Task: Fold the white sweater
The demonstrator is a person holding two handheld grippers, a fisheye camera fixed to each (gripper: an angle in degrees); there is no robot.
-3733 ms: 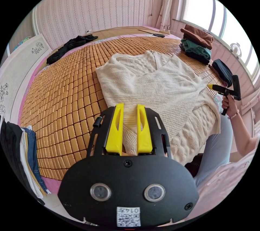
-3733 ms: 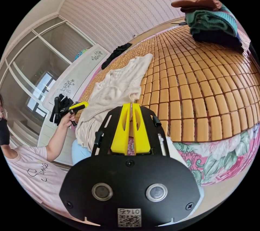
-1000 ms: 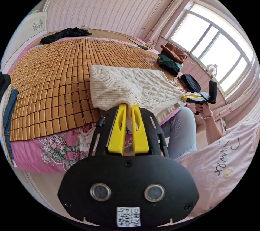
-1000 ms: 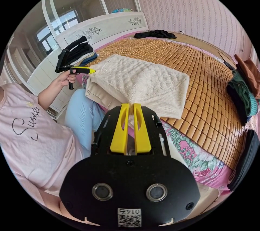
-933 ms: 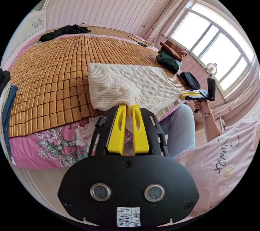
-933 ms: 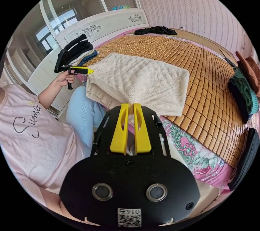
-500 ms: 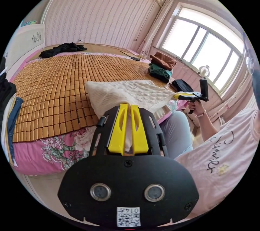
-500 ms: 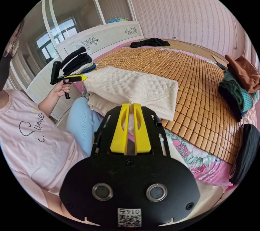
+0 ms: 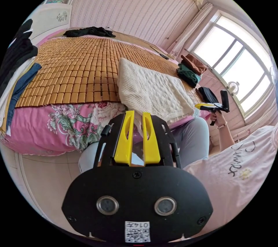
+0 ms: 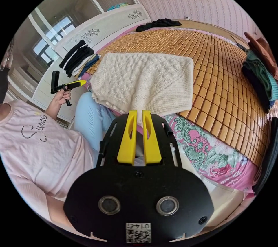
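Two clothes stacks flank sweater, prob. folded.

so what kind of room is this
Most likely a bedroom in a home: a bed with a bamboo mat over a floral bedsheet, a white headboard, and folded clothes piled by the window. The white sweater lies folded on the mat.

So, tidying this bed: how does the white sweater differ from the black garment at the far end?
The white sweater is folded into a flat rectangle; the black garment lies crumpled. The white sweater sits at the near edge of the mat, the black garment at its far end. Both lie on the bed.
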